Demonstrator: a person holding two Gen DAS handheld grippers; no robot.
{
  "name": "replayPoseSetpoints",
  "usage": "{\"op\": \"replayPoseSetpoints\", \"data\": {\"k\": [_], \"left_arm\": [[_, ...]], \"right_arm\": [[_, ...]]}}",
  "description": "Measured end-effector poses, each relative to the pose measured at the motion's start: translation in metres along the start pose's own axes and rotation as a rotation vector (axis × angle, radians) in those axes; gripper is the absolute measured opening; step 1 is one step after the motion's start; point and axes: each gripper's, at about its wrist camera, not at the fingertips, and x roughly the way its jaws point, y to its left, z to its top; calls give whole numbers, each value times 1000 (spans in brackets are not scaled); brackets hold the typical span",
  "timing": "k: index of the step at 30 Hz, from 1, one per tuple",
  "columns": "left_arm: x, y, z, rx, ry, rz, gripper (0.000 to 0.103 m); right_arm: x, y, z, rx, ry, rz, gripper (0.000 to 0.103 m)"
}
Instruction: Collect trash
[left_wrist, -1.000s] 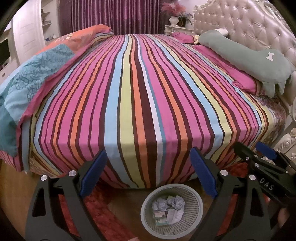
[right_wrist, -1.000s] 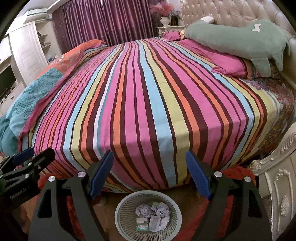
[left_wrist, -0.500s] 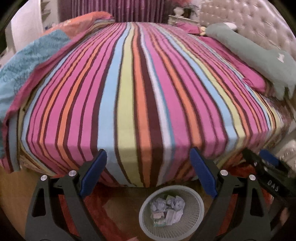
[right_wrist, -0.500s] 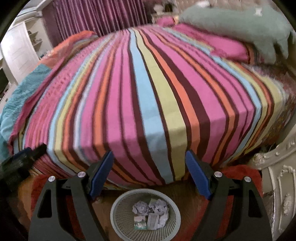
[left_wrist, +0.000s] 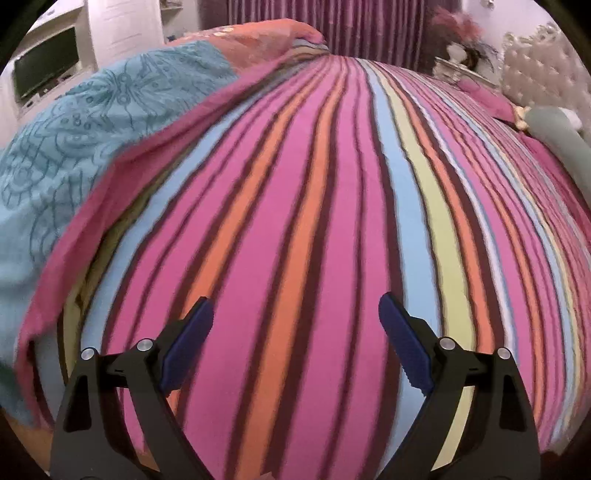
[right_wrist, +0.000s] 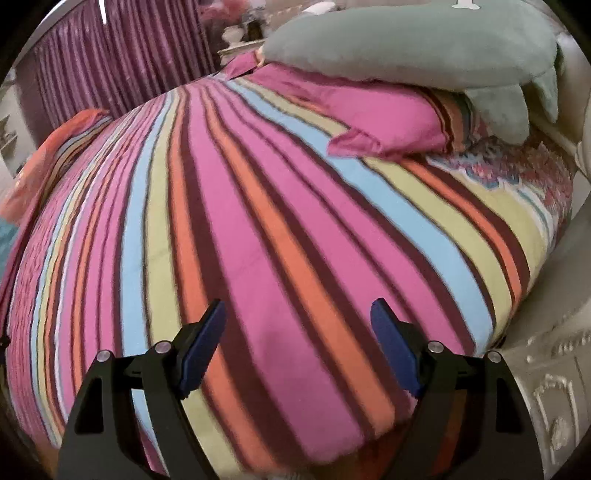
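left gripper (left_wrist: 295, 321) and right gripper (right_wrist: 297, 319), jaws wide and empty, hover above the striped multicolour bedsheet (left_wrist: 295, 192) ahead. no trash or bin is in view; a blind closing risks snagging the sheet.

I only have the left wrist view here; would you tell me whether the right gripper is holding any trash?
Observer: No, the right gripper is open and empty, above the striped sheet.
Operator: Thank you. Is any trash lying near the pillows?
Observer: None shows there; a pink pillow lies with the green plush resting on it.
Operator: And what stands past the bed's right edge?
Observer: A white carved cabinet, close beside the sheet's corner.
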Motion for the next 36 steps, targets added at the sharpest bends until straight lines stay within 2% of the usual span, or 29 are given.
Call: {"op": "replayPoseSetpoints", "data": {"k": [5, 9, 14, 18, 25, 29, 33, 36], "left_arm": [[40, -1, 20, 5, 19, 31, 88], [55, -7, 23, -24, 50, -4, 88], [55, -23, 21, -4, 56, -40, 88], [42, -38, 17, 13, 43, -61, 88], [1, -65, 9, 31, 2, -90, 88], [-22, -80, 3, 77, -22, -98, 88], [-38, -85, -3, 80, -37, -109, 88], [-51, -87, -8, 85, -75, -101, 88]], "right_arm": [[29, 5, 24, 9, 5, -25, 76], [41, 11, 34, 7, 5, -36, 76], [40, 9, 37, 28, -2, -52, 76], [30, 11, 34, 5, -26, -95, 76], [3, 17, 25, 14, -50, 9, 76], [-9, 22, 21, -2, -65, 18, 76], [-18, 24, 19, -1, -69, 34, 76], [-23, 24, 14, -4, -64, 42, 76]]}}
